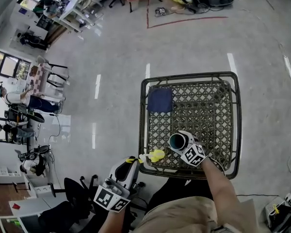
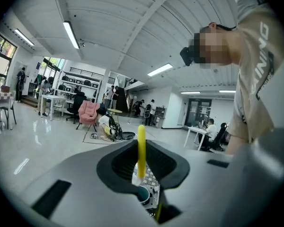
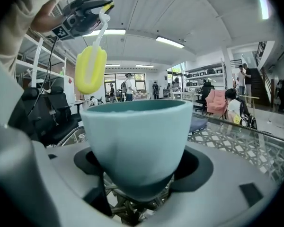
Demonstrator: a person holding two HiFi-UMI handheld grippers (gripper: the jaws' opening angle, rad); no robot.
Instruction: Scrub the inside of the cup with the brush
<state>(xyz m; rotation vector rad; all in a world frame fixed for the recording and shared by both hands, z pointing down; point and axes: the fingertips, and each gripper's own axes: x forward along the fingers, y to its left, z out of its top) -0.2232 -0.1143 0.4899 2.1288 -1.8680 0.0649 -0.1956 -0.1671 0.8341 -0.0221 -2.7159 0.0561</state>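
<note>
Head view, read with both gripper views. The teal cup [image 1: 177,141] appears to stand mouth-up on the lattice bench [image 1: 235,125], close to the edge nearest the person. A dark blue cloth [image 1: 160,100] lies well beyond the cup, towards the far corner.

The right gripper [image 1: 183,143] reaches in from the person's side of the cup. Its fingers [image 3: 236,176] are spread as wide as they go, one on either side of the cup's lower wall. They flank it closely with no visible squeeze, so the cup is judged bracketed rather than gripped.

The left gripper [image 1: 133,161] is off the bench, to the left of the cup, with its fingers [image 2: 71,174] closed on the handle of the brush [image 1: 155,155]. The yellow brush head sits just beside the cup. In the right gripper view it shows above the rim and clear of the mouth, and nothing is inside the cup.

Step in hand (judged): alignment, with the brush poised beside the cup and scrubbing not under way.

The next move calls for the right fingers to close firmly on the cup wall so that the cup cannot slide or tip. The brush head must then be carried over the cup's mouth, turned downward and lowered until it meets the inner wall.
</note>
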